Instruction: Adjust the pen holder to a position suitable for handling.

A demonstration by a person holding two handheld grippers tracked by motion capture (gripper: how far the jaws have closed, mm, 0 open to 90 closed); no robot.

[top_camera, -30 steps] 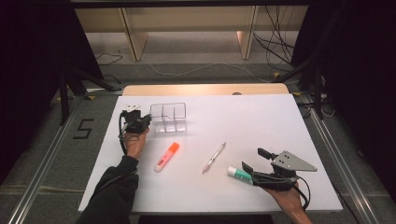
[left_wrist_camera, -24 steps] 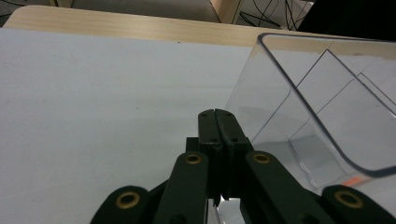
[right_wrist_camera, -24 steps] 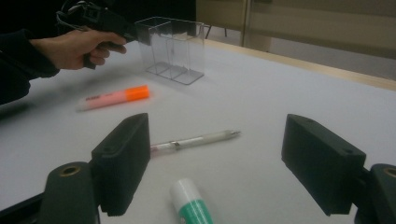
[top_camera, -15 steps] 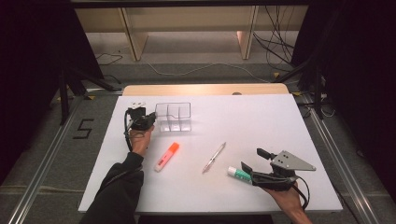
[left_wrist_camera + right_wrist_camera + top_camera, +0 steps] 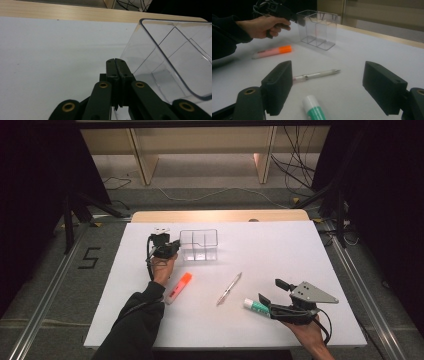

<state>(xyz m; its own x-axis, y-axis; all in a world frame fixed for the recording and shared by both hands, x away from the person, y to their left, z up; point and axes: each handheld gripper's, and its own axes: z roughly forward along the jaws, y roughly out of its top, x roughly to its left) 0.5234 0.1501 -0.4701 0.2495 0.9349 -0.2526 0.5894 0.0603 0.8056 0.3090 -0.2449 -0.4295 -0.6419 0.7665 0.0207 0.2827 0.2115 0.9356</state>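
Your left gripper (image 5: pixel 172 247) has slid the clear organizer (image 5: pixel 199 245) toward the table's middle since a second ago.

Both the box and your left hand now sit further right on the white table (image 5: pixel 280 245) than before; your right gripper (image 5: pixel 270 292) has stayed put. Your left jaws are clenched, pressed together against the organizer's wall at its left side; whether the thin wall is pinched between them I cannot tell. Your right jaws stand wide apart and released, holding nothing, with the green-and-white tube (image 5: pixel 314 110) lying between them, the pen (image 5: pixel 317 74) just beyond and the orange highlighter (image 5: pixel 178 287) near your left forearm.
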